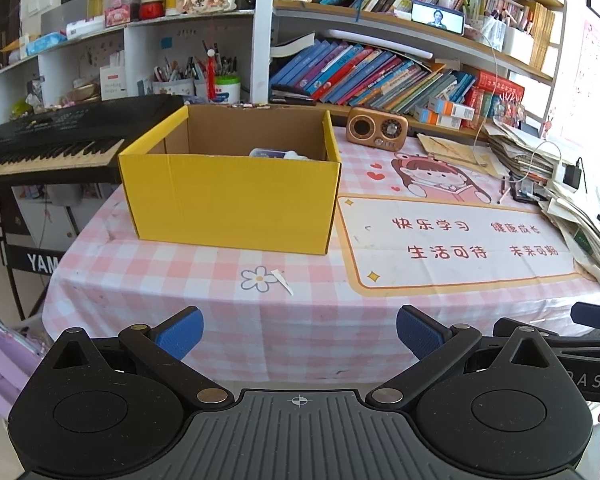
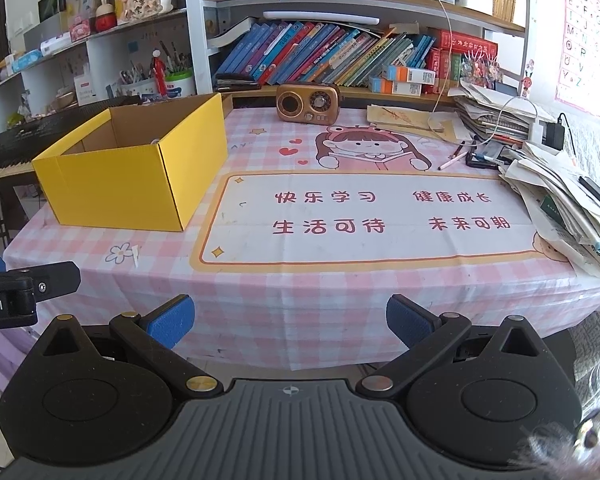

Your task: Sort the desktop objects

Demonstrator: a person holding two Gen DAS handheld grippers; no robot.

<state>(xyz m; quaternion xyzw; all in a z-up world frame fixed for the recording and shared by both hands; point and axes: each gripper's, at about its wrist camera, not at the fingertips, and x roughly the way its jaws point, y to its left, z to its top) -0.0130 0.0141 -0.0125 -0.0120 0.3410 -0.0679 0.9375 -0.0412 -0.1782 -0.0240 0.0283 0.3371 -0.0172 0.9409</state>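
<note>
A yellow cardboard box (image 1: 228, 196) stands open on the pink checked tablecloth (image 1: 300, 320), also in the right wrist view (image 2: 128, 184). A white and blue object (image 1: 276, 154) lies inside it. A small white paper scrap (image 1: 283, 281) lies in front of the box, near a flower print (image 2: 136, 255). My left gripper (image 1: 300, 338) is open and empty, held back at the table's near edge. My right gripper (image 2: 290, 324) is open and empty, also at the near edge, to the right of the left one.
A brown retro radio (image 2: 308, 103) stands at the back. Pens (image 2: 456, 158) and a leaning stack of papers and books (image 2: 560, 196) fill the right side. A black keyboard (image 1: 52, 140) stands left of the table. Bookshelves (image 1: 380, 76) rise behind.
</note>
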